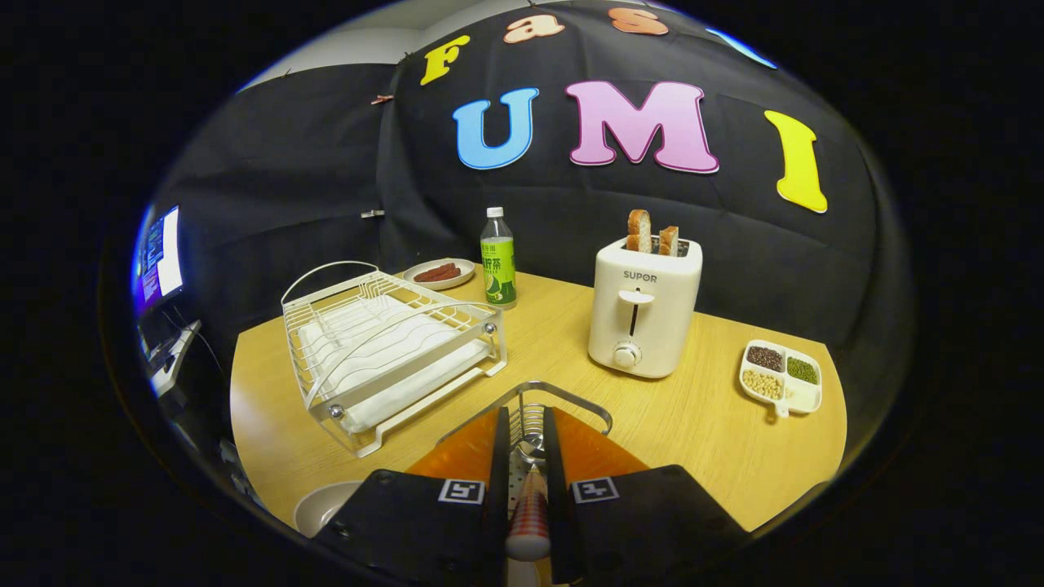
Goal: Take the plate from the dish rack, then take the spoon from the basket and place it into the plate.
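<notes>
Gripper view, looking along the claw [526,456]: fingers drawn close together with a narrow gap, the spoon [528,514] standing in that gap, its striped handle nearest and its bowl toward the wire basket [534,408] just ahead. Both fingers appear to press on the handle. Plate [322,505] lies on the desk [701,424] near left of the fingers, partly hidden by them. Dish rack [391,346] sits farther left, holding no dishes, white tray under its wires. Beyond it, a small dish of sausages [439,273] and a green-labelled bottle [498,259]. White toaster [644,310] with two slices up stands far right of centre; a divided dish of beans [780,377] lies to its right.
</notes>
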`<state>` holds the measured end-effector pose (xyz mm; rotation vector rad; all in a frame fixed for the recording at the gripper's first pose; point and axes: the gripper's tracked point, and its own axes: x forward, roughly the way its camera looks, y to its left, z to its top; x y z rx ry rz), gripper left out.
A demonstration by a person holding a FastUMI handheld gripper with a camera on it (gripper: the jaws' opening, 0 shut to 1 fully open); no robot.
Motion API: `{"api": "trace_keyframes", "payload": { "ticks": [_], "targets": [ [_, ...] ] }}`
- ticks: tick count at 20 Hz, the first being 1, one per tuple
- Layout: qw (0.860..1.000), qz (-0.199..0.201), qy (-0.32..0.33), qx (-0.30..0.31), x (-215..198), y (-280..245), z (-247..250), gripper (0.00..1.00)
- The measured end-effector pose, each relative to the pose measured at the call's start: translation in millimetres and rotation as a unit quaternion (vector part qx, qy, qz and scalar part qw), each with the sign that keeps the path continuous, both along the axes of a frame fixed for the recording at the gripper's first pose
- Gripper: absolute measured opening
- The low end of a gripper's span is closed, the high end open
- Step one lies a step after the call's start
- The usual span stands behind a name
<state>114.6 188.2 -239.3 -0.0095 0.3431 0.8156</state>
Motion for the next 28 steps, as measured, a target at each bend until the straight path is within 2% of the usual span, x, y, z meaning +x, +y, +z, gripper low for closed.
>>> {"api": "trace_keyframes", "payload": {
  "ticks": [3,15,20,23,28],
  "targets": [
    [1.0,-0.011,0.012,0.006,6.8,-5.6,9.8,0.23],
    [0.998,-0.031,-0.027,0.053,22.2,-21.0,96.9,0.23],
    [0.995,-0.018,-0.044,0.087,10.3,-23.8,152.6,0.23],
    [0.994,-0.005,-0.047,0.103,-10.9,-25.3,176.5,0.23],
    [0.993,0.042,-0.037,0.106,-56.0,-28.0,183.5,0.23]
  ]
}}
